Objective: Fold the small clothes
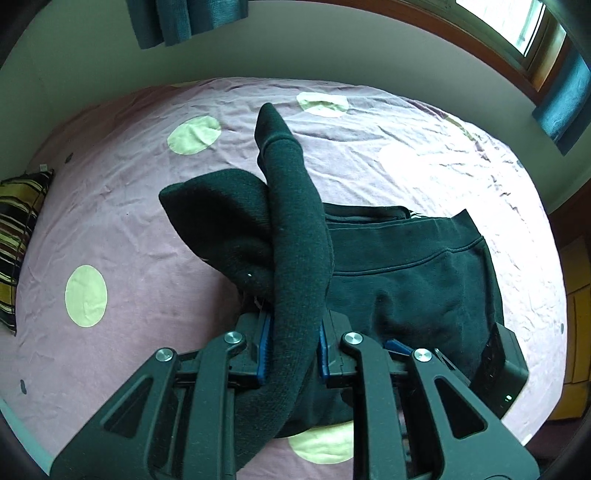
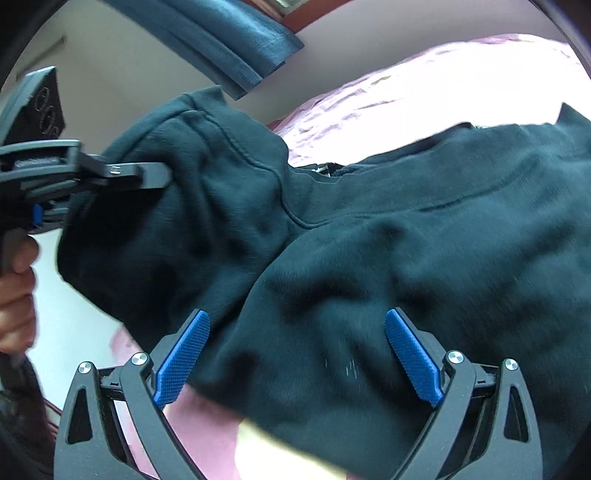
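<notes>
Sweatshirt [image 1: 406, 280], dark green, lies on the bed [image 1: 129, 229], filling the middle and the 3 o'clock side of the left wrist view; in the right wrist view it [image 2: 406, 258] covers nearly everything from 9 to 4 o'clock. The bed has a wrinkled mauve sheet with pale green dots, one dot [image 1: 86, 296] at 9 o'clock. A teal curtain [image 1: 184, 22] hangs at 12 o'clock against a pale wall, another curtain beside a wood-framed window [image 1: 532, 40] at 2 o'clock. A striped pillow [image 1: 18, 240] sits at the bed's 9 o'clock edge.

One sleeve [image 1: 295, 258] is lifted off the body and runs from 6 toward 12 o'clock, its ribbed cuff at the far end. The left gripper [image 1: 291, 350] is pinching this sleeve between its blue pads. In the right wrist view the same gripper [image 2: 110, 173] shows at 9 o'clock, a hand [image 2: 16, 295] on its grip.

The right gripper [image 2: 295, 354] has its blue pads [image 2: 184, 354] spread wide, one on either side of a fold of cloth at 6 o'clock, not squeezing it.
</notes>
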### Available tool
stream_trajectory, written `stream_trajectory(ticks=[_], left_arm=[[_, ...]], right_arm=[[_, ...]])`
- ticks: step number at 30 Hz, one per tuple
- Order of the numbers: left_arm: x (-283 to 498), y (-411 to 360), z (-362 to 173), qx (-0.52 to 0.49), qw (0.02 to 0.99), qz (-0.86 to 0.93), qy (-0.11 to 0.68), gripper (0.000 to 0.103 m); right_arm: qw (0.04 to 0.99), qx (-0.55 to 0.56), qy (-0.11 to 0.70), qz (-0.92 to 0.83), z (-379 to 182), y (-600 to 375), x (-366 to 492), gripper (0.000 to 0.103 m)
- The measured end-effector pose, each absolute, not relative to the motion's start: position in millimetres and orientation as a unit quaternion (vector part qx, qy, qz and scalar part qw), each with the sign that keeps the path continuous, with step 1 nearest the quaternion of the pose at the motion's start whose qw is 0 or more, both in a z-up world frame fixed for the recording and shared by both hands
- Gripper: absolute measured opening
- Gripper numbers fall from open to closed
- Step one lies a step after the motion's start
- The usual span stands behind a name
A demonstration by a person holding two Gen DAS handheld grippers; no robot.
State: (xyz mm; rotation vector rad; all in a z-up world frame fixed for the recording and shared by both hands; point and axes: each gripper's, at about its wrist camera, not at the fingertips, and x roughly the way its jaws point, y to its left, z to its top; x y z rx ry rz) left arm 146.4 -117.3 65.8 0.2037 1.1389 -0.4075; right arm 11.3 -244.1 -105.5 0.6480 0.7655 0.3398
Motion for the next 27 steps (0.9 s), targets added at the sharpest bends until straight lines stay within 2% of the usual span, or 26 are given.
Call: stream_trajectory(ticks=[14, 27], left_arm=[[108, -216, 29, 0.177, 0.85, -0.078, 0.49, 0.018], [64, -300, -39, 0.307, 0.859, 0.021, 0.408, 0.022]], right_arm=[[0.893, 0.311, 0.315, 0.085, -88, -345, -100, 0.096], [0.857, 0.445, 0.255, 0.058, -111, -435, -145, 0.096]])
